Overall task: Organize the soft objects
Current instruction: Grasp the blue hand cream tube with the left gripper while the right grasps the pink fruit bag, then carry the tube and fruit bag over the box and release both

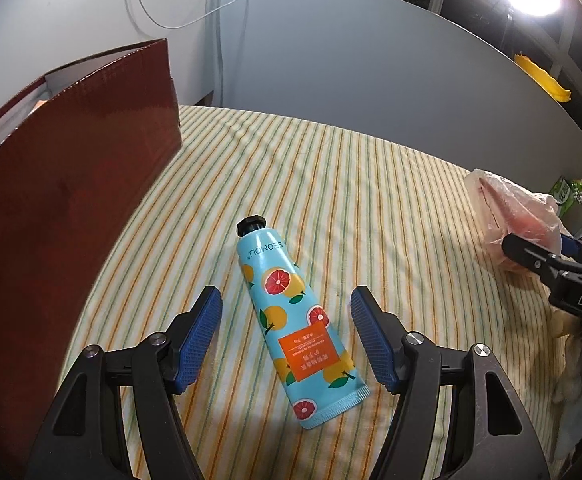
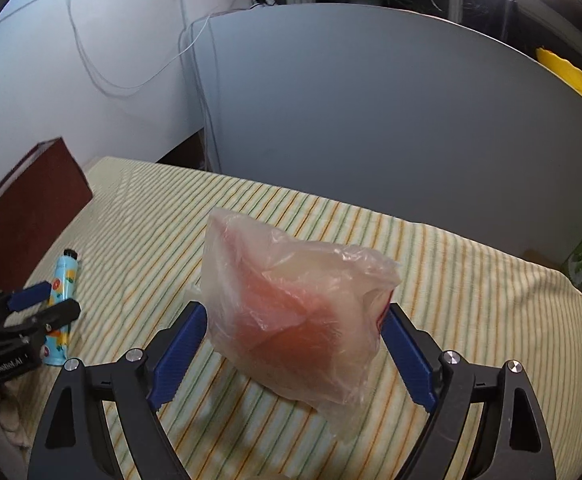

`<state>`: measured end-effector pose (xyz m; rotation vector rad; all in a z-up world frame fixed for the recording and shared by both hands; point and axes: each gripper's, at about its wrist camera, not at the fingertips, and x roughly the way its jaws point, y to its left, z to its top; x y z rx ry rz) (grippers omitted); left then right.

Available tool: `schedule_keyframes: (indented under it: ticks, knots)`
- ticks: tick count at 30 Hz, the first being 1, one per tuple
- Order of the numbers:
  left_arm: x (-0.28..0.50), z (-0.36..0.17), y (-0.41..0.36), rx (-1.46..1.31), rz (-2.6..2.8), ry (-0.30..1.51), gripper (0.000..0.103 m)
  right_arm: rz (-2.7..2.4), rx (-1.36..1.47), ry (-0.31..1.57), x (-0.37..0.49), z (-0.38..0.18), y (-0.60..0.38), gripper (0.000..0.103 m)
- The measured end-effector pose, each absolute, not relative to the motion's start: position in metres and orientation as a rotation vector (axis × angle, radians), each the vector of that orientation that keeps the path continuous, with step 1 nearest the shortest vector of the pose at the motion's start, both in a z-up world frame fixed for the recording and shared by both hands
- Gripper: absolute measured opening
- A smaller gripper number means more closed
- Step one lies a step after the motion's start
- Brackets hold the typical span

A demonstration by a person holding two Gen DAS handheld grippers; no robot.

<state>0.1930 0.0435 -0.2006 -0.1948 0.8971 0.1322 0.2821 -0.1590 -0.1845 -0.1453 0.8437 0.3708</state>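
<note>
While the right tongs (image 2: 295, 344) grip the bag (image 2: 291, 312), the left tongs (image 1: 287, 336) gape open astride the tube (image 1: 291, 320), right of the box (image 1: 71, 200).

We hold our left gripper (image 1: 286, 334) low and level, its two blue-padded fingers (image 1: 199, 340) spread wide and touching nothing, angled slightly downward from the black frame behind them. Seen from the right wrist, it sits at our far left, the fingers parted. Our right gripper (image 2: 291, 344) points forward, its blue-padded fingers (image 2: 179, 350) pressing from both sides on a soft bag that bulges up between them, so the fingers stand fairly far apart while gripping. From the left wrist view the right gripper (image 1: 531, 250) reaches in from the right edge, well apart from the left one.
</note>
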Motion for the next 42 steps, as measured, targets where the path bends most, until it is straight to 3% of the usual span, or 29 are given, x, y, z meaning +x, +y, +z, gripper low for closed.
schedule_keyframes:
  ticks: [5, 9, 13, 18, 42]
  knots:
    - [0.193, -0.201, 0.040, -0.176, 0.130, 0.891, 0.064, 0.382, -0.132, 0.847, 0.285, -0.190, -0.159, 0.085]
    - [0.193, -0.201, 0.034, -0.155, 0.120, 0.884, 0.047, 0.396, -0.110, 0.851, 0.287, -0.193, -0.158, 0.083]
    - [0.193, -0.201, 0.031, -0.130, 0.115, 0.883, 0.038, 0.414, -0.095, 0.863, 0.289, -0.199, -0.157, 0.060]
    - [0.192, -0.200, 0.028, -0.132, 0.104, 0.879, 0.035, 0.422, -0.062, 0.854, 0.288, -0.199, -0.162, 0.051]
    - [0.169, -0.180, 0.007, -0.150, -0.032, 0.859, 0.027, 0.395, 0.009, 0.821, 0.246, -0.170, -0.209, 0.047]
